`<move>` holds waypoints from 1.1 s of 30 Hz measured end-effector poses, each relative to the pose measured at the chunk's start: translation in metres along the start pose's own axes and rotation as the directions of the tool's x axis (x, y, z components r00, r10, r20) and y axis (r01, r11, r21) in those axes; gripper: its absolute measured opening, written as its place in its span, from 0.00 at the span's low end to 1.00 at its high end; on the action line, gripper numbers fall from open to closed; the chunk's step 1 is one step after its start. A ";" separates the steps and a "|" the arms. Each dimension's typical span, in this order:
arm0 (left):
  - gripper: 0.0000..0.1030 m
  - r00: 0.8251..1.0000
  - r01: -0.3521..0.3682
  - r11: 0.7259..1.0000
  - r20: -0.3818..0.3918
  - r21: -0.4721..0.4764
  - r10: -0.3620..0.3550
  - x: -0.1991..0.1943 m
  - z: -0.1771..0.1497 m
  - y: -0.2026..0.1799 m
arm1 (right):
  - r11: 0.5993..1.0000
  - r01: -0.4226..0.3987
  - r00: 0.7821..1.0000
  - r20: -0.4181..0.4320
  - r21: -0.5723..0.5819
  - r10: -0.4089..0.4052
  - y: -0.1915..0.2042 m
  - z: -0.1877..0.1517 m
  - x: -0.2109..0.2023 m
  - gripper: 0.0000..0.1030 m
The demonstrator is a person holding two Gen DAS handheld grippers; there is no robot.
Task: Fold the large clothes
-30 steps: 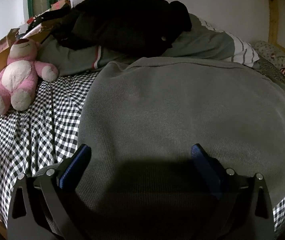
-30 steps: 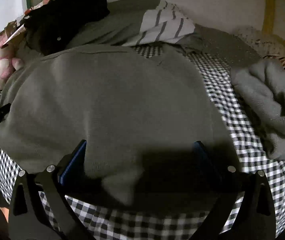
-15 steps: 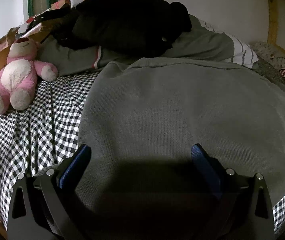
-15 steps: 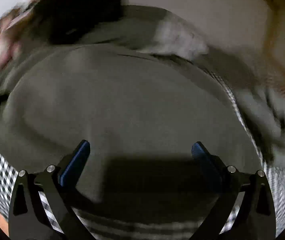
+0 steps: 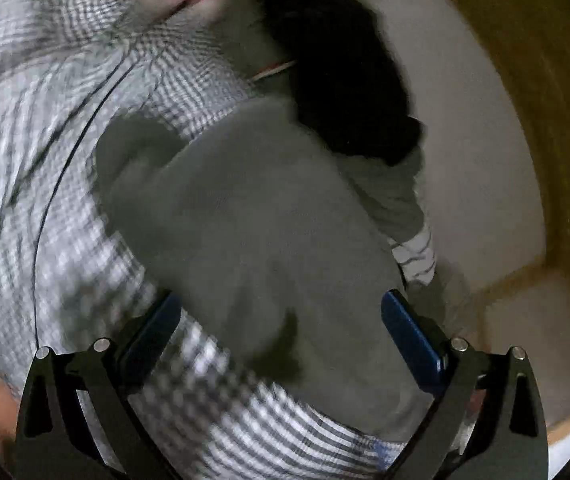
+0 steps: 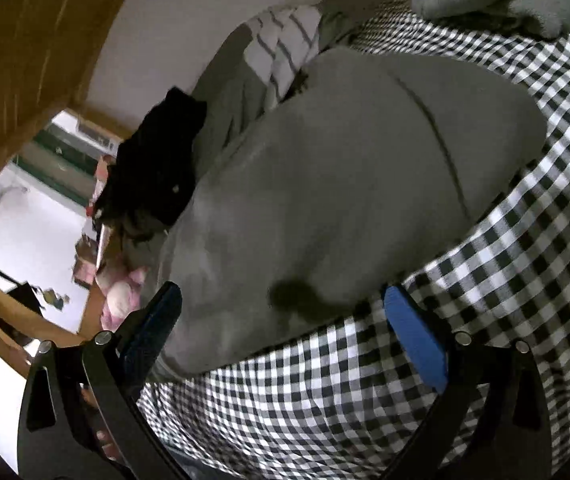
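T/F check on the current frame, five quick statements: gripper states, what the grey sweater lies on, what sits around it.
1. Both grippers are open and hold nothing. True: the left gripper and right gripper have blue pads spread wide, with no cloth between them.
2. The large grey knit sweater lies on a plain white sheet. False: it lies on a black-and-white checked bedsheet.
3. A black garment lies at the sweater's far edge. True.
4. The pink plush toy sits on top of the sweater. False: it is beside it, off the edge.
5. The left wrist view is sharp. False: it is motion-blurred.
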State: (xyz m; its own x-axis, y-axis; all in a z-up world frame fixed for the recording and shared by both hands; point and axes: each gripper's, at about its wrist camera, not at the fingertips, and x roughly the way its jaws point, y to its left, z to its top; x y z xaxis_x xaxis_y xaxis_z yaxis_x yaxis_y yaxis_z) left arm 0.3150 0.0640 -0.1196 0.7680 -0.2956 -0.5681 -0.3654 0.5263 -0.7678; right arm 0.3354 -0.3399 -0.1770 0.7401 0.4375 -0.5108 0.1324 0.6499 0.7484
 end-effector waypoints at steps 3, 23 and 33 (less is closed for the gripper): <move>0.96 0.995 0.067 0.972 -0.064 -0.227 -0.083 0.014 -0.009 0.034 | 1.000 -0.020 1.000 -0.020 0.014 0.020 -0.002 -0.006 0.002 0.97; 0.96 0.944 0.231 0.835 -0.092 -0.499 -0.316 0.072 0.028 0.021 | 0.996 -0.051 0.997 -0.050 0.071 0.054 -0.022 -0.013 0.005 0.97; 0.94 0.945 0.208 0.885 -0.148 -0.416 -0.291 0.093 0.013 0.022 | 0.997 -0.052 0.998 -0.044 0.049 0.055 -0.021 -0.016 0.003 0.97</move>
State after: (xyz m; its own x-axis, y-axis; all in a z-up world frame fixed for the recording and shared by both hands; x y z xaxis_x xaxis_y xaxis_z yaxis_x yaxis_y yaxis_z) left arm 0.3852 0.0591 -0.1857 0.7545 -0.5507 -0.3571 -0.3825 0.0732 -0.9211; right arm 0.3238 -0.3423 -0.2008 0.7167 0.4990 -0.4871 0.1253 0.5950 0.7939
